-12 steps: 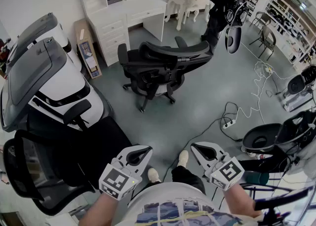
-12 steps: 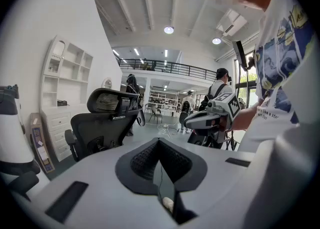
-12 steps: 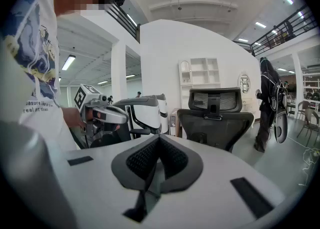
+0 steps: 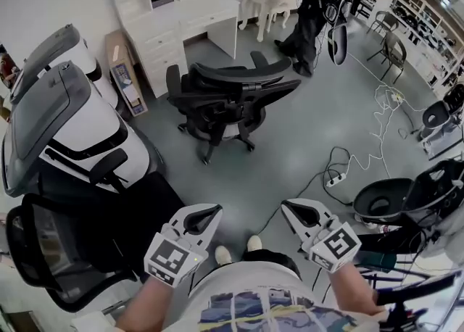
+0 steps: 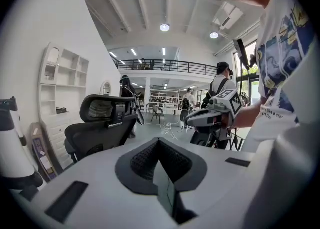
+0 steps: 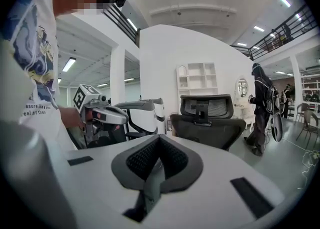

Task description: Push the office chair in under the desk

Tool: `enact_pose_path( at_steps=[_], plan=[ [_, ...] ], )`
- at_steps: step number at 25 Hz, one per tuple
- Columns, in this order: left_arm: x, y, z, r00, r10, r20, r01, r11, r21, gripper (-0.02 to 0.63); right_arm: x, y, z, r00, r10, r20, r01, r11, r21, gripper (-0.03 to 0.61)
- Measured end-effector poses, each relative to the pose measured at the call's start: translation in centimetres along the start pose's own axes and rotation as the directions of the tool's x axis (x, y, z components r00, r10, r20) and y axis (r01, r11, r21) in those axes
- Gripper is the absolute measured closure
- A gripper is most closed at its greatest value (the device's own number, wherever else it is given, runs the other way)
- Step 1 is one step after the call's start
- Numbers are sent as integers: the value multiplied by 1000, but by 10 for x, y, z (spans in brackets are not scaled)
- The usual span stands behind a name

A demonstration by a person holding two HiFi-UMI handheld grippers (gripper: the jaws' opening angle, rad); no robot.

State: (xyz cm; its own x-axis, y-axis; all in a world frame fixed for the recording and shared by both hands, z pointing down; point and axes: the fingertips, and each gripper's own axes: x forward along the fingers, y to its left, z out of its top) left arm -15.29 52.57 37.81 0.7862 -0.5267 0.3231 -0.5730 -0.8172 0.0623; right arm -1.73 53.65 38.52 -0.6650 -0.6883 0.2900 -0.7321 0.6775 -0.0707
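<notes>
Pointing forward and a little down, the left gripper (image 4: pixel 211 212) and the right gripper (image 4: pixel 289 206) are held side by side, apart from each other. The jaws of both are pressed together, with nothing between them. Shoes (image 4: pixel 239 249) are seen just below them on the grey floor (image 4: pixel 290 142). The office chair (image 4: pixel 226 96) is well ahead, its back turned toward the grippers. It stands near the white desk (image 4: pixel 194 13) but is not under it. A power strip (image 4: pixel 335 181) lies to the right, and another black chair (image 4: pixel 65 251) is close at the left.
</notes>
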Motion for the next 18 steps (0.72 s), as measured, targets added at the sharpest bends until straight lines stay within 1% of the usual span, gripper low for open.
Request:
enact_pose_path(
  at_steps=[5, 9, 12, 18],
  plan=[
    [28, -7, 11, 1000, 4, -28, -4, 1000, 9, 601, -4, -28, 2, 1000, 17, 17, -17, 1000, 1, 554],
    [53, -12, 20, 998, 26, -49, -25, 1000, 9, 601, -14, -54, -4, 999, 36, 8, -36, 999, 12, 554],
    [72, -8, 26, 997, 54, -53, -54, 998, 14, 600, -20, -78, -14, 999, 35, 5, -35, 999, 14, 554],
    [98, 10, 43, 990, 129, -62, -127, 992, 26, 598, -24, -129, -22, 999, 34, -7, -33, 999, 21, 545]
  ],
)
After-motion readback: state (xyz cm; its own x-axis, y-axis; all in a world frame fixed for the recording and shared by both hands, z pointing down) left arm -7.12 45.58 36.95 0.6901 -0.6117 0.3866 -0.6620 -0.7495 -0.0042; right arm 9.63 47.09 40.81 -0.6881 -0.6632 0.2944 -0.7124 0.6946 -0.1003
